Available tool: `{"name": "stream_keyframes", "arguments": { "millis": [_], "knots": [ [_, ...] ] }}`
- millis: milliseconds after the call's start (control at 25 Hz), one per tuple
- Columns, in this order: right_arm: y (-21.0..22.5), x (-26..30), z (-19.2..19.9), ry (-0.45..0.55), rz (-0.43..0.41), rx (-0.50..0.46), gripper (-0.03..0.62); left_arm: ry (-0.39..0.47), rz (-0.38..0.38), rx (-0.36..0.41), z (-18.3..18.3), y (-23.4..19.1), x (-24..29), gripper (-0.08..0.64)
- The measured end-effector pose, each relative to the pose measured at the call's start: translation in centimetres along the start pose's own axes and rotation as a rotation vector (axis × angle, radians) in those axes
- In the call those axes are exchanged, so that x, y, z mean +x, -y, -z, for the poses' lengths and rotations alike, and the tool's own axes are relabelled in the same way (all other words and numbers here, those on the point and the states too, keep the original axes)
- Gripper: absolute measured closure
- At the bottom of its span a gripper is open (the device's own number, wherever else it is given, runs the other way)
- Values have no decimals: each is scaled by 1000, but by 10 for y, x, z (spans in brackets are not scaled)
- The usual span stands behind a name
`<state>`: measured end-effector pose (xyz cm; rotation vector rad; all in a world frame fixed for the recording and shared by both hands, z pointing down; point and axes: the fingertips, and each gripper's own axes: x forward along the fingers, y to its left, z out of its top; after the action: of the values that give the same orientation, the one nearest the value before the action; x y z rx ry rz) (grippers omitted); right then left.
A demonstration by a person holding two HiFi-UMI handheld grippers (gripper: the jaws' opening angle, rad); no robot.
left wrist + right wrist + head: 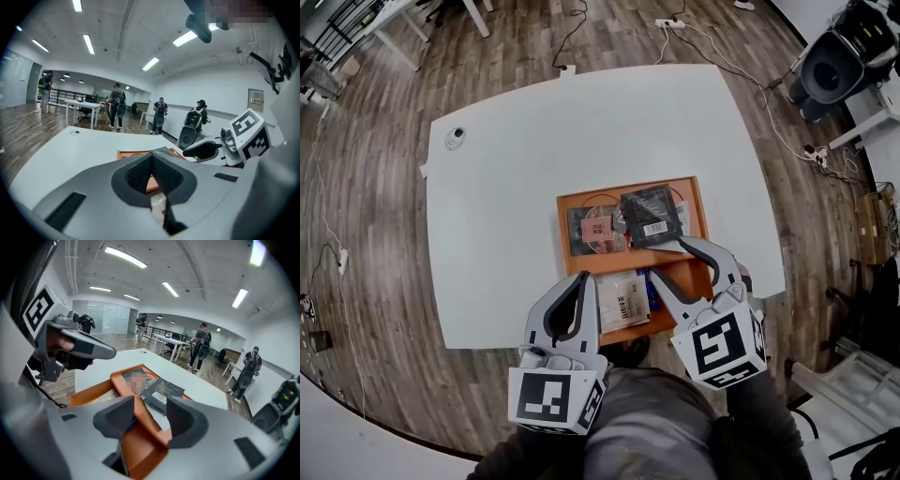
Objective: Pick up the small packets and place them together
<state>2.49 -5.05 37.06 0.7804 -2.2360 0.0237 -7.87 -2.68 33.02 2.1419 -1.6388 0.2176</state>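
Closest to the lens are the two marker cubes and, beyond them, the jaws. The left gripper (584, 276) has its pads pressed together with nothing between them, and the right gripper (668, 260) has its jaws spread and empty. The small packets lie in the orange tray (628, 187), split between its two compartments. A white printed packet (622, 300) sits in the near compartment with a sliver of something blue (643, 278) just beside it. In the far compartment, a dark packet (652, 216) lies against a pinkish clear one (598, 228). The right gripper hangs over the divider (619, 259) and the bare right end of the near compartment, touching no packet, while the left hovers at the tray's near-left edge, beside the white packet. Around the tray is only the white table (487, 234), with a small round object near its far-left corner, and wooden floor beyond. The task looks mid-gather: the packets are not yet in one group, and neither gripper carries one. The next move probably falls to the right gripper — drop its open jaws over an edge of a packet, most likely the dark one just ahead of it. Flat packets give little to bite, so the jaws need to come in low and angled to catch a raised corner rather than press down on the face.
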Motion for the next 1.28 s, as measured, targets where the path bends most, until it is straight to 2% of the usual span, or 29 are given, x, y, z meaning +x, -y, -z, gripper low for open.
{"name": "stream_keyframes", "arguments": {
  "millis": [320, 520, 720, 960, 1240, 1280],
  "knots": [
    [-42, -24, 1, 9, -49, -63, 377, 42, -9, -7, 7, 10, -38, 563],
    [-82, -12, 8, -29, -158, -99, 377, 52, -31, -25, 14, 4, -56, 563],
    [-114, 23, 26, -120, -294, -108, 376, 45, -89, -57, 20, -25, -63, 563],
    [-131, 61, 40, -207, -344, -195, 311, 26, -154, -92, 26, -60, -59, 563],
    [-136, 72, 43, -234, -400, -174, 313, -6, -154, -112, 35, -68, -46, 563],
    [-137, 71, 42, -228, -398, -180, 347, -8, -148, -110, 35, -66, -45, 563]
  ]
}}
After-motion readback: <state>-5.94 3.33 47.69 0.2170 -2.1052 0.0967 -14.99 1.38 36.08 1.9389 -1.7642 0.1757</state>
